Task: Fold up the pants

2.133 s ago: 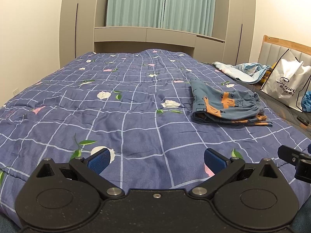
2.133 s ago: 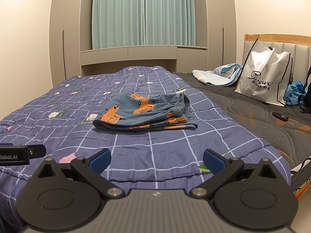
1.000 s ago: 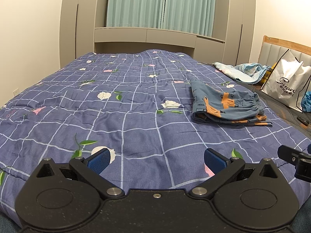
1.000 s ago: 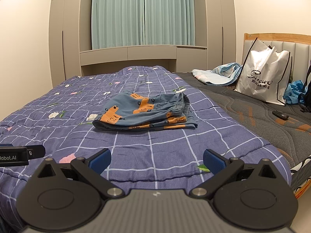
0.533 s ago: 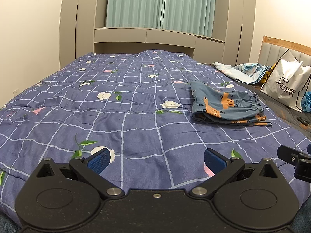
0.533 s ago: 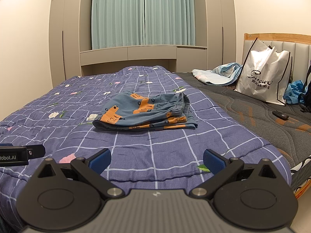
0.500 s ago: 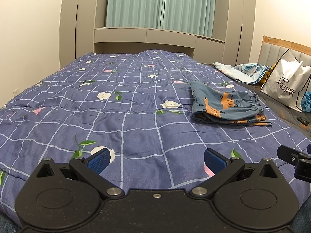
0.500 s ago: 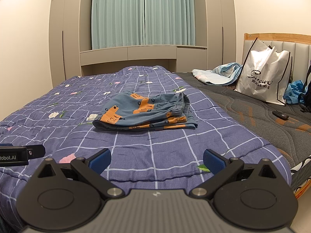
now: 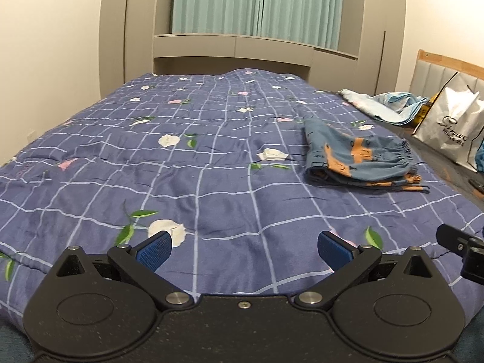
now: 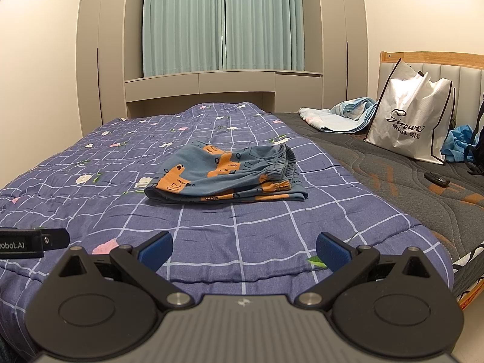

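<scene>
We are seeing a quilt (image 10: 257, 227) in dark blue with a grid of thin white lines and small white and pink flowers with green leaves. The pants (image 10: 224, 178) are showing grey-blue cloth with orange shapes — a printed pattern. The curtains (image 10: 224, 21) are pale teal, the bag (image 10: 414, 121) is white with black edging — black lettering too.

Soft matt cloth is seen in the pants (image 10: 230, 178) and the quilt (image 9: 181, 181). The bag (image 10: 414, 121) looks slightly glossy; the headboard (image 10: 423, 56) is edged in wood.
</scene>
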`<action>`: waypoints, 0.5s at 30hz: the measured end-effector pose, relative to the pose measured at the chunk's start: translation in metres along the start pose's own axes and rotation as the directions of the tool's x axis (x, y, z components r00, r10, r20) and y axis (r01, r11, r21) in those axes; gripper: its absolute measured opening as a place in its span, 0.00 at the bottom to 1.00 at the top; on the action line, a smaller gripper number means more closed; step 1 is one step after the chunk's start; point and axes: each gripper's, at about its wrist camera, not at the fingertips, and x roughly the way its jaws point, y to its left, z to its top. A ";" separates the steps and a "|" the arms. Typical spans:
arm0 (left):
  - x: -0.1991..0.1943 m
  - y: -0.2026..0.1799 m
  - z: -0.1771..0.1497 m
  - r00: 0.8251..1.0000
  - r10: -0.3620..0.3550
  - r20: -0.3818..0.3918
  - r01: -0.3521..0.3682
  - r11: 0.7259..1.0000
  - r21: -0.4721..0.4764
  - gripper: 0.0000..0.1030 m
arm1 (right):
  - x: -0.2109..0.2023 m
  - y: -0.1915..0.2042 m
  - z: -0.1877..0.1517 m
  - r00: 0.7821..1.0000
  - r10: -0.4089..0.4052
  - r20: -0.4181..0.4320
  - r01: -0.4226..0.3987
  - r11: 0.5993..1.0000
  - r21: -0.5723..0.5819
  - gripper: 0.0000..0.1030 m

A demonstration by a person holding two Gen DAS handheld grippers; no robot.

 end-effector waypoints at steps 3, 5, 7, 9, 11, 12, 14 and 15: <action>0.000 0.001 0.000 1.000 -0.009 0.000 0.009 1.000 -0.005 0.99 | 0.000 0.000 0.000 1.000 0.000 0.000 0.000 1.000 0.000 1.00; 0.000 0.001 0.000 1.000 -0.008 0.000 0.008 1.000 -0.002 0.99 | 0.000 0.000 0.000 1.000 0.000 0.000 0.000 1.000 0.000 1.00; 0.000 0.001 0.000 1.000 -0.006 -0.001 0.006 1.000 0.000 0.99 | 0.000 0.000 0.000 1.000 0.000 -0.001 0.000 1.000 0.000 1.00; 0.000 0.001 0.000 1.000 -0.006 -0.002 0.006 1.000 -0.001 0.99 | 0.000 0.000 0.000 1.000 0.000 -0.001 0.000 1.000 0.000 1.00; 0.000 0.001 0.000 1.000 -0.006 -0.002 0.006 1.000 -0.001 0.99 | 0.000 0.000 0.000 1.000 0.000 0.000 0.000 1.000 0.000 1.00; 0.000 0.001 0.000 1.000 -0.006 -0.002 0.006 1.000 -0.001 0.99 | 0.000 0.000 0.000 1.000 0.000 0.000 0.000 1.000 0.000 1.00; 0.000 0.001 0.000 1.000 -0.005 -0.002 0.005 1.000 0.000 0.99 | 0.000 0.000 0.000 1.000 0.000 0.000 0.000 1.000 0.000 1.00; 0.000 0.001 0.000 1.000 -0.006 -0.003 0.006 1.000 0.000 0.99 | 0.000 0.000 0.000 1.000 0.000 0.000 0.000 1.000 0.000 1.00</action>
